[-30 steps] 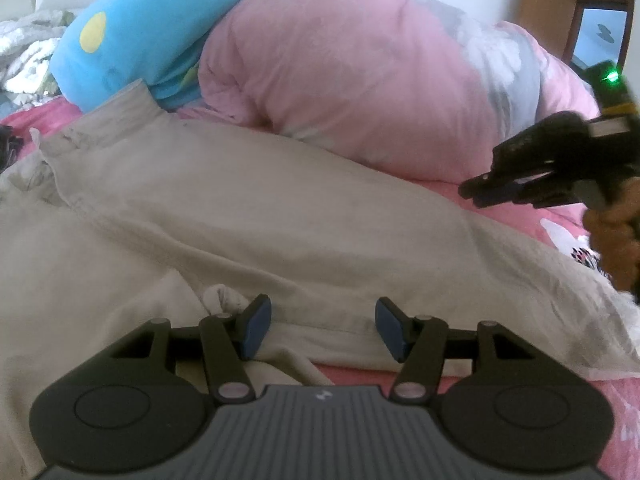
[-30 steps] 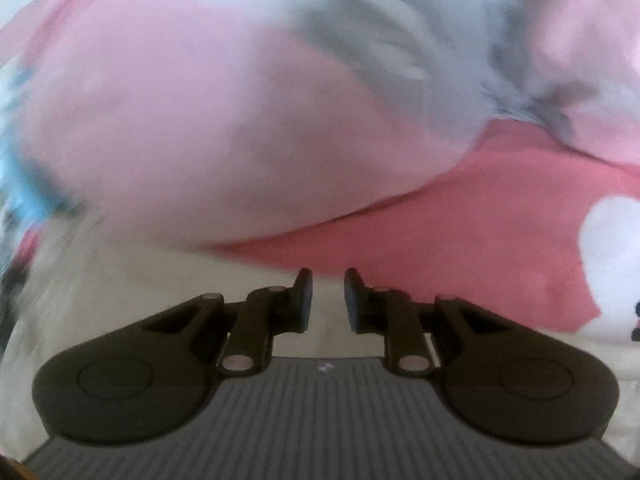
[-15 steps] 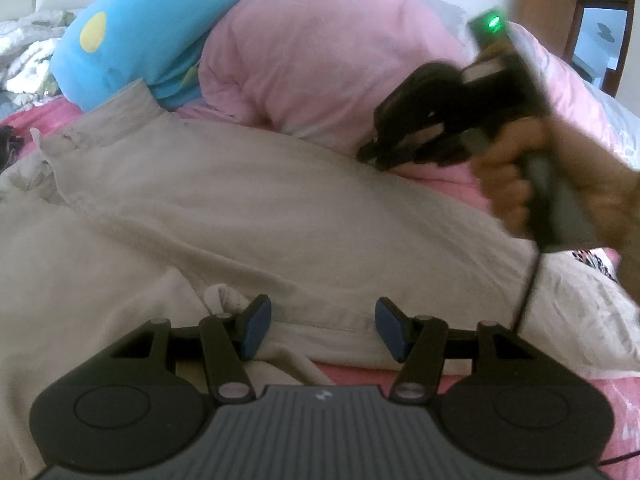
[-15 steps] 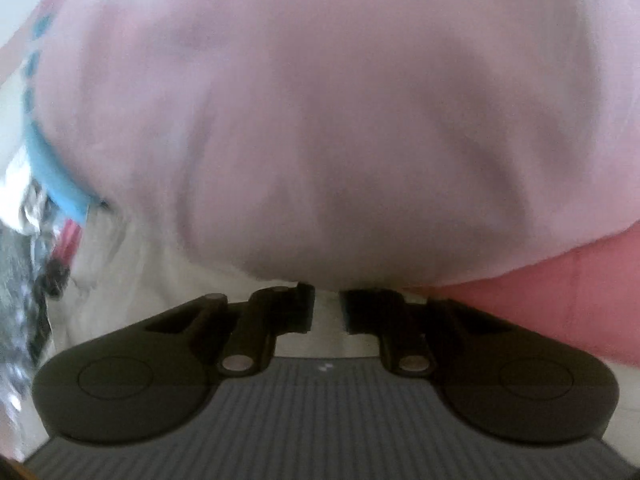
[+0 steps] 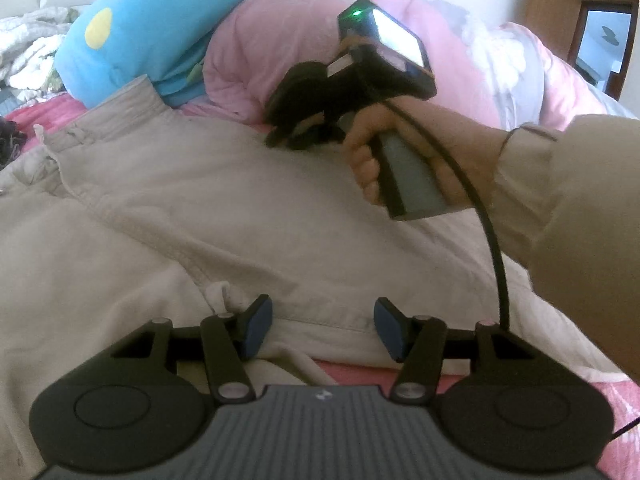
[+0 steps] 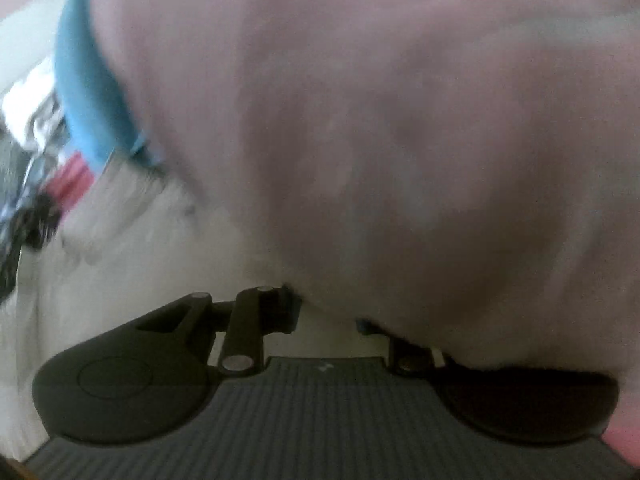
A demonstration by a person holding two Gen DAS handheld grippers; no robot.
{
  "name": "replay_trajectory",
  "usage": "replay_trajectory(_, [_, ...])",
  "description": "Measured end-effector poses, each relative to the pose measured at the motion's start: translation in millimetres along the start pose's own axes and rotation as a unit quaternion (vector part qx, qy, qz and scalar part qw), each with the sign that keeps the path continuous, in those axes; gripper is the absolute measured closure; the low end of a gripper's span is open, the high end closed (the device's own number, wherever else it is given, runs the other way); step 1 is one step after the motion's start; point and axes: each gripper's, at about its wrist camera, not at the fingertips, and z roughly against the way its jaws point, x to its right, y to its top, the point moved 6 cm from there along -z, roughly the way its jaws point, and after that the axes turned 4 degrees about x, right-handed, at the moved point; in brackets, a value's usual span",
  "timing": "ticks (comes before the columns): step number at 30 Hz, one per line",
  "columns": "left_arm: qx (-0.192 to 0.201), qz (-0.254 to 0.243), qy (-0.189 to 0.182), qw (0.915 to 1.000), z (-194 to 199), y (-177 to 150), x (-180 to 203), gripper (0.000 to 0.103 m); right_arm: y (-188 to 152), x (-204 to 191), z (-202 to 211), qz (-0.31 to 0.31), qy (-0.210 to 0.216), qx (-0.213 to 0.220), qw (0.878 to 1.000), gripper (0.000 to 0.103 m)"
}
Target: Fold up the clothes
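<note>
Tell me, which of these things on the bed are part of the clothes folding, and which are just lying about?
Part of the job:
- beige cotton garment spread flat on the bed
- left gripper, jaws apart at the garment's near hem
- right gripper, hand-held at the garment's far edge

Just lying about:
- puffy pink quilt
- blue cushion with a yellow dot
- pink bedsheet
- brown wooden cabinet

Soft daylight is filling my left view, edges bending fisheye-style; my right view is smearing badly, pink quilt point(image 6: 400, 120) looking dim, shadowy.
</note>
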Motion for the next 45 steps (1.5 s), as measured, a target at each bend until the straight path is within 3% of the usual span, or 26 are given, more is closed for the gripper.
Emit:
replay_trajectory(4, [-0.003,0.01,-0.007,0.9999,0.5,1.3,-2.7,0.045,-4.4,3.8,36.6,-0.028,0.021,-0.004,0.999,0.081])
replay_trajectory(9, [-0.008,0.024,-0.013,0.9996,0.2,3.5,-4.4,0.045,-9.9,42.9,147.2,-0.032,0.014,0.027,0.999,0.069])
replay_trajectory(14, [-0.01,0.025,-0.011,0.9996,-0.5,5.3,-1.8,0.045,-60.8,135.6,259.1,-0.09,-0.078,0.018,0.993,0.068])
replay_trajectory(18, [-0.009,0.018,-0.006,0.9998,-1.9,5.6,0.2,0.044,-127.7,191.5,283.7,-0.146,-0.136,-0.035,0.979,0.068])
replay_trajectory(20, [-0.008,0.013,-0.004,0.9999,-2.7,5.5,0.8,0.043,-159.0,218.0,278.8,-0.141,-0.172,-0.057,0.973,0.069])
replay_trajectory(21, [-0.007,0.01,-0.003,0.9999,-3.2,5.4,1.0,0.043,-168.2,232.6,277.4,-0.117,-0.202,-0.06,0.971,0.071])
replay_trajectory(23, [-0.006,0.006,-0.002,1.0,-3.3,4.8,1.4,0.043,-167.2,256.2,274.9,-0.119,-0.208,-0.015,0.971,0.072])
replay_trajectory(25, [-0.005,0.002,-0.001,1.0,-3.3,4.2,1.6,0.043,-160.2,286.8,283.8,-0.15,-0.256,0.013,0.955,0.074])
replay_trajectory(28, [-0.005,0.003,-0.001,1.0,-4.3,4.9,0.7,0.043,-162.5,324.6,316.6,-0.198,-0.318,0.02,0.927,0.072])
replay_trajectory(30, [-0.005,0.002,0.001,1.0,-4.6,4.8,1.7,0.043,-166.6,325.4,347.9,-0.223,-0.308,0.044,0.924,0.071])
replay_trajectory(33, [-0.004,-0.003,0.004,1.0,-4.7,4.1,3.1,0.043,-179.7,298.6,389.1,-0.216,-0.257,0.064,0.94,0.071])
replay_trajectory(37, [-0.005,-0.004,0.004,1.0,-4.7,3.9,3.0,0.043,-207.8,281.8,379.6,-0.203,-0.204,0.01,0.958,0.071])
replay_trajectory(39, [-0.005,-0.003,0.003,1.0,-4.2,3.8,2.2,0.043,-219.6,305.9,362.6,-0.195,-0.25,-0.015,0.948,0.072])
replay_trajectory(41, [-0.004,-0.001,0.0,1.0,-3.6,3.7,0.9,0.043,-219.7,343.7,363.0,-0.212,-0.276,0.017,0.937,0.077])
replay_trajectory(42, [-0.005,0.0,-0.001,1.0,-3.4,3.9,0.6,0.043,-218.1,362.1,370.5,-0.239,-0.292,0.033,0.925,0.082])
replay_trajectory(43, [-0.005,0.001,-0.001,1.0,-3.4,4.2,0.4,0.043,-219.1,379.4,379.4,-0.277,-0.304,0.05,0.91,0.097])
replay_trajectory(45, [-0.005,-0.001,0.0,1.0,-3.8,4.1,1.3,0.043,-223.6,395.7,398.5,-0.314,-0.342,0.062,0.884,0.092])
